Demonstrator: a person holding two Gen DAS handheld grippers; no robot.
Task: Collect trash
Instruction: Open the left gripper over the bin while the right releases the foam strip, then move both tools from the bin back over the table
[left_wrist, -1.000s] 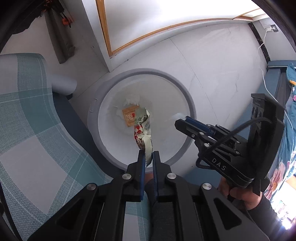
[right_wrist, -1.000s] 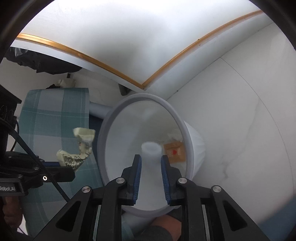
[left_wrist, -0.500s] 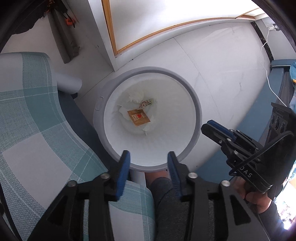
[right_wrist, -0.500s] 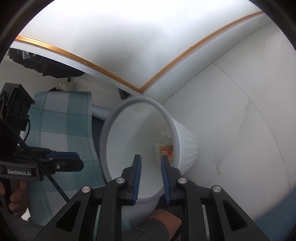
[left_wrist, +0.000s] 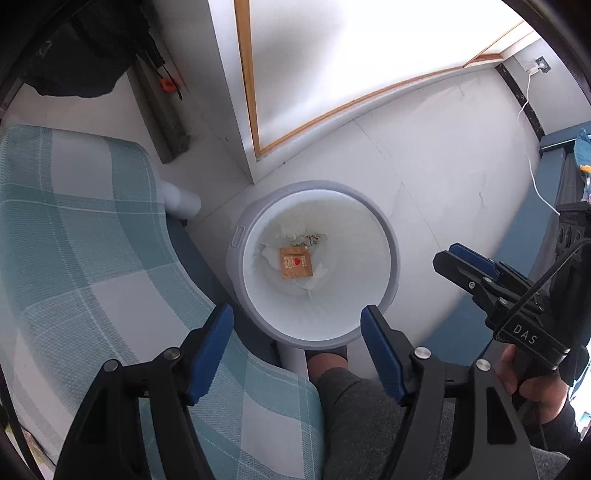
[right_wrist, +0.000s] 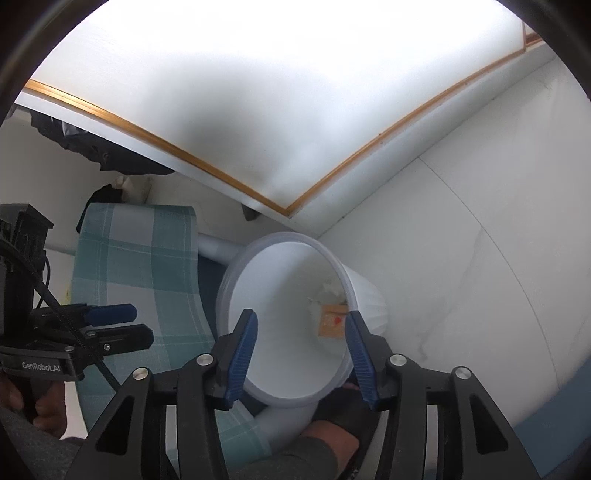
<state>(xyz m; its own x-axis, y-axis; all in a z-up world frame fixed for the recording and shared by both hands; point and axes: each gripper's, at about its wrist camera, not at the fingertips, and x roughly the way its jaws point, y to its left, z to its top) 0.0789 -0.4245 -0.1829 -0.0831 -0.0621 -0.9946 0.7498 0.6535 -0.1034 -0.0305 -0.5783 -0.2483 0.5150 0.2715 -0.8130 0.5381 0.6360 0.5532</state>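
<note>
**Both jaws empty above the bin**

We see the left gripper pointing straight down over the white trash bin, its blue-padded jaws spread wide and having just been opening, with nothing between them. The right gripper slants down toward the same bin; its jaws have also just been opening and stand apart, empty, framing the bin's mouth.

Past the jaws, the trash lies at the bottom of the bin: a small brown packet with a red mark rests on crumpled white paper, and a patterned wrapper sits just beside it. In the right wrist view the brown packet shows partly behind the far inner wall.

The bin stands on the white floor, close against a seat with a teal-and-white checked cushion. A person's grey-clad leg shows beneath the left gripper. A hand grips the right gripper's handle at the edge of the left view. Beyond the bin a white panel with a wooden edge meets the floor.
</note>
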